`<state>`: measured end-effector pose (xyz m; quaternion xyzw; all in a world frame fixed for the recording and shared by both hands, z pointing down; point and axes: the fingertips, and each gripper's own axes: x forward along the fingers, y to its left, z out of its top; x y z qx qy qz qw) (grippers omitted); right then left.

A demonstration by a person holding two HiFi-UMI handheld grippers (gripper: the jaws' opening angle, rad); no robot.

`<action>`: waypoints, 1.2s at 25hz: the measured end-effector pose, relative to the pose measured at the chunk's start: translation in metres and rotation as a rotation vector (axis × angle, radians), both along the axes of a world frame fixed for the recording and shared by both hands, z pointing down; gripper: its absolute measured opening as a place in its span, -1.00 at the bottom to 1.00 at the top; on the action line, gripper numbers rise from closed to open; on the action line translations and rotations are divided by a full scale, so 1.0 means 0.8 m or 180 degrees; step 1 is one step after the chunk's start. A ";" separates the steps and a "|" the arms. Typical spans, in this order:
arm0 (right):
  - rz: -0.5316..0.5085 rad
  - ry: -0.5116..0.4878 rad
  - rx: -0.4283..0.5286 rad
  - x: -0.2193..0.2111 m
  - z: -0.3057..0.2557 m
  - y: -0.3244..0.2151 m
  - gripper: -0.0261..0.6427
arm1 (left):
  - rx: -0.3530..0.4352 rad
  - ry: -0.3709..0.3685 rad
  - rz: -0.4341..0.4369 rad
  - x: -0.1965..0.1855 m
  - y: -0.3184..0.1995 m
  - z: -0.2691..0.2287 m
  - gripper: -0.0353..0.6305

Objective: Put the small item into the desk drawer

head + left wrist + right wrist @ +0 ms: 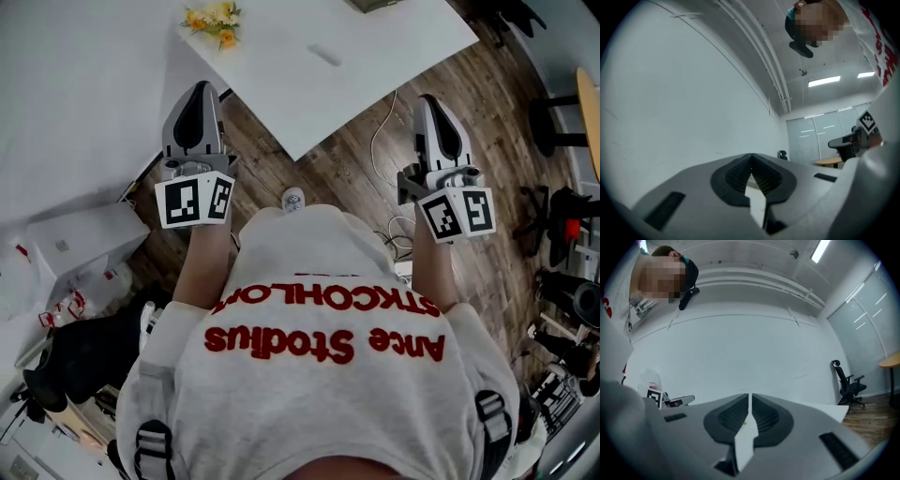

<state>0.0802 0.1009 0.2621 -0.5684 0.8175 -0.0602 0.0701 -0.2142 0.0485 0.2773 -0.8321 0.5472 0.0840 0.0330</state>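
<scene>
Head view: the person holds the left claw (199,89) and right claw (428,99) up over the wooden floor (337,173), pointing toward the far white bench (403,42). A small grey item (324,55), too small to identify, lies on the bench, well beyond both claws; yellow flowers (214,21) sit at the bench's far left.

Left gripper view: the left claw (751,157) is clenched, tips meeting, nothing between them; a white wall lies behind.

Right gripper view: the right claw (749,398) is clenched and empty. An office chair (847,383) stands at the far right.
</scene>
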 end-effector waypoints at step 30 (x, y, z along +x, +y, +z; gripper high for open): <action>-0.0556 -0.0033 -0.0145 -0.005 0.017 -0.172 -0.85 | -0.0164 0.0022 -0.0586 -0.010 -0.102 0.023 -0.87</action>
